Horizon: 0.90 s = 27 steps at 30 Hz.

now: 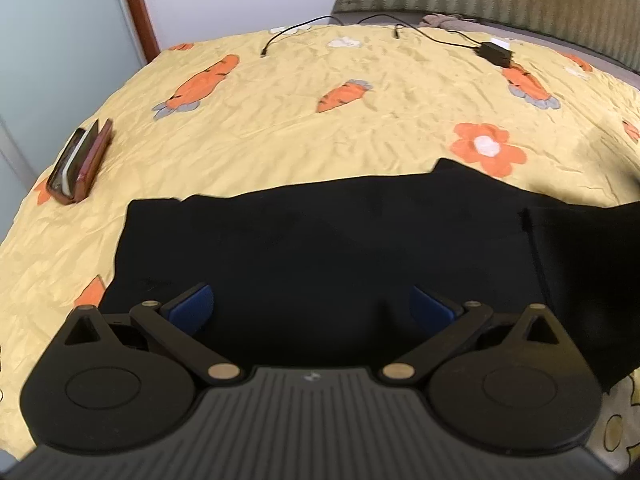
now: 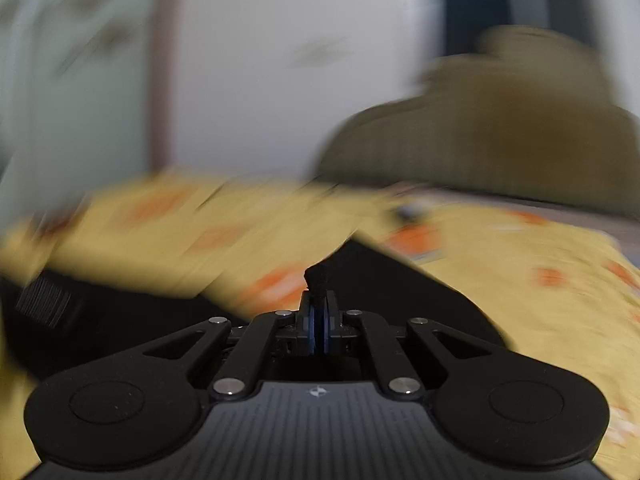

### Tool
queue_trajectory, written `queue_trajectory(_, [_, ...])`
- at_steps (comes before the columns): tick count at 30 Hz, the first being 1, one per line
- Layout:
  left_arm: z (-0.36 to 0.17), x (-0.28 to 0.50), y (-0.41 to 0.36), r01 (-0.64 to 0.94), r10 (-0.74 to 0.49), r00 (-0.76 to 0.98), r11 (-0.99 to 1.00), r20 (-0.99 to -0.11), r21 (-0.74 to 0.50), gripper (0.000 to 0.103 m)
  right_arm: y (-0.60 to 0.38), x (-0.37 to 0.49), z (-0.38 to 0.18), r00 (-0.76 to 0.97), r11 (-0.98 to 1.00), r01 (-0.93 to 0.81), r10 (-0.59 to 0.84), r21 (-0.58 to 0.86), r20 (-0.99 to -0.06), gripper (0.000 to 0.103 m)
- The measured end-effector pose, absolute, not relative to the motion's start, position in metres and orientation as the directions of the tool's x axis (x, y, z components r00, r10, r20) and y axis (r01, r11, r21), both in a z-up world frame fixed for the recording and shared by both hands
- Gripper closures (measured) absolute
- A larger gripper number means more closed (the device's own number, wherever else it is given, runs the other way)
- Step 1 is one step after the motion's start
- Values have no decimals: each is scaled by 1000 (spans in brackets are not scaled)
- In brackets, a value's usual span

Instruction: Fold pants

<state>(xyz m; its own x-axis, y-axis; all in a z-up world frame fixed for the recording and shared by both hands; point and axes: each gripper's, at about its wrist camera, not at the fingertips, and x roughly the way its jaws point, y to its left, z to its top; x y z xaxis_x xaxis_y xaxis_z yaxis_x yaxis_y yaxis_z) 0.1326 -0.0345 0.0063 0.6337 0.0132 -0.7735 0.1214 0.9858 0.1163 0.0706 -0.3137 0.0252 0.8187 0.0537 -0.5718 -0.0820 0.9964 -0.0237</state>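
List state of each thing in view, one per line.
Pants: black, flat on the bedspread, right end lifted.
Left tool: open, over the pants, holding nothing.
Right tool: shut on a pinch of pants fabric.
Phone case: closed, lying on the bedspread.
Charger: on the bedspread, cable loose.

No legible text, number or brand found. Only a small white emblem on each hand-held gripper body, too small to read.
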Motion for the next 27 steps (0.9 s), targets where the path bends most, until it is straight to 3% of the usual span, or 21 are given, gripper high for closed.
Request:
queue_trajectory(3, [7,133,-24,115,13,629,987,-777,110,0,-267,75,-9,759,974,-174,39,-146,-649,99])
queue_trajectory(14, [3,136,-2,126,-35,612,991,-790,54,0,-254,56,-19,715,954,-233,36,-190,-699,96])
queue_trajectory(19, [2,134,7,136,-49,606,990,-794,43,0,-244,42,-9,706,916,-288,6,-279,-708,93])
queue_trajectory(21, [3,132,11,134,-42,617,990,-786,53,0,-257,32,18,761,944,-281,112,-170,-639,89])
queue_trajectory(23, [4,131,18,120,-27,624,991,-781,61,0,-275,32,37,805,978,-208,152,-33,-573,69])
queue_trajectory(24, [5,131,22,114,-30,623,992,-782,53,0,-281,36,37,827,989,-143,106,-24,-552,64])
queue_trajectory(25, [5,131,28,107,-37,617,994,-786,37,0,-284,43,31,834,994,-83,32,-68,-551,60])
queue_trajectory(27, [6,130,37,101,-49,614,995,-787,16,0,-282,64,2,756,973,-28,-129,-228,-642,59])
